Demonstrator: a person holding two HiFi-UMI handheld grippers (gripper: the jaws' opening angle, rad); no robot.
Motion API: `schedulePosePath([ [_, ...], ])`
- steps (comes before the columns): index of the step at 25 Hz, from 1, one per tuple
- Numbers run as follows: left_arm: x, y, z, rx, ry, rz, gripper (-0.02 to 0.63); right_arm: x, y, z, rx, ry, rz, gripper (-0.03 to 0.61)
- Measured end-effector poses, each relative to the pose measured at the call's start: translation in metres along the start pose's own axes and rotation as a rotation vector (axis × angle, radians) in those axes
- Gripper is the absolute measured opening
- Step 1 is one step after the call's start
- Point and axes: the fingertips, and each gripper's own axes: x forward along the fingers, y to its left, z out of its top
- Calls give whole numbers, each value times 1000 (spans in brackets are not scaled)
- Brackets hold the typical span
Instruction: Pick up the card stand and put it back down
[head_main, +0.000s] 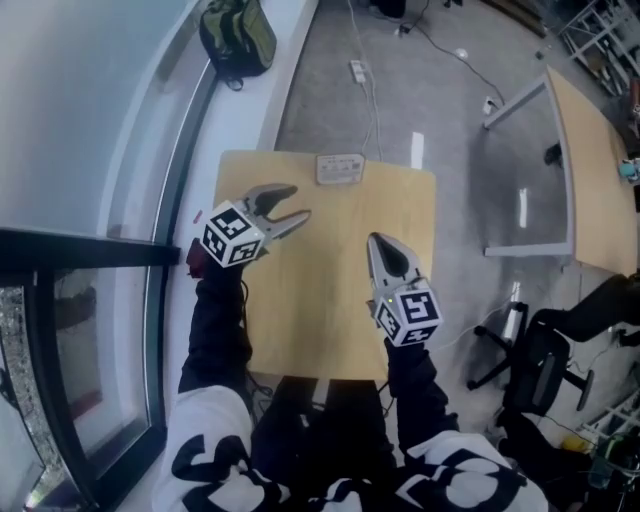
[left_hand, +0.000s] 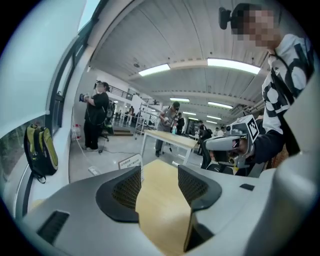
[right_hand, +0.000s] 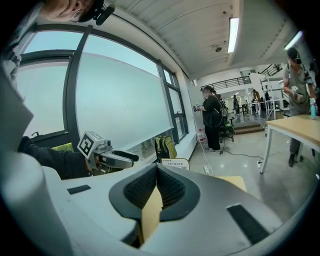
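Both empty: left gripper (head_main: 298, 200) gaping, right gripper (head_main: 375, 238) pinched together, card stand (head_main: 340, 168) untouched beyond their tips on the table (head_main: 320, 300).

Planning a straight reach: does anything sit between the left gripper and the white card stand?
Nothing visible. Only bare light wooden tabletop lies between the left gripper and the small white card stand at its far edge.

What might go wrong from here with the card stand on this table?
The card stand sits at the far edge of the table, so the open, empty left gripper could knock it onto the floor when reaching in. It looks thin and light; an off-centre pinch might tip it. The shut right gripper is nearby and could collide.
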Motion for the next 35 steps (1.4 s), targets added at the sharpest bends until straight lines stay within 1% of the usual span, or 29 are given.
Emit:
schedulePosePath([
  [2, -16, -21, 17, 3, -61, 24, 241, -11, 13, 9, -6, -13, -17, 25],
  [3, -23, -31, 25, 13, -78, 45, 238, -17, 20, 14, -10, -20, -24, 25],
  [5, -36, -49, 39, 45, -89, 96, 231, -27, 34, 24, -18, -40, -28, 25],
  [7, -46, -67, 51, 75, -101, 135, 221, -38, 50, 35, -26, -71, -14, 25],
  [10, -62, -87, 63, 101, -139, 180, 174, -52, 70, 47, -54, -109, -5, 25],
  [13, -76, -102, 75, 101, -176, 237, 132, -64, 83, 62, -76, -143, -6, 25],
  [17, -94, -127, 85, 77, -192, 314, 96, -84, 104, 76, -84, -183, 18, 25],
  [19, -102, -139, 95, 79, -221, 350, 67, -92, 110, 81, -100, -198, 17, 25],
  [23, -115, -175, 115, 165, -260, 417, 48, -115, 123, 93, -125, -240, 2, 25],
  [25, -121, -187, 126, 185, -288, 447, 36, -126, 127, 101, -145, -269, -2, 25],
  [27, -127, -192, 136, 186, -322, 475, 30, -131, 130, 109, -165, -298, -8, 23],
  [30, -132, -203, 144, 162, -356, 502, 10, -143, 132, 116, -175, -319, -37, 23],
  [35, -135, -213, 154, 123, -392, 540, 9, -158, 137, 131, -186, -369, -65, 23],
])
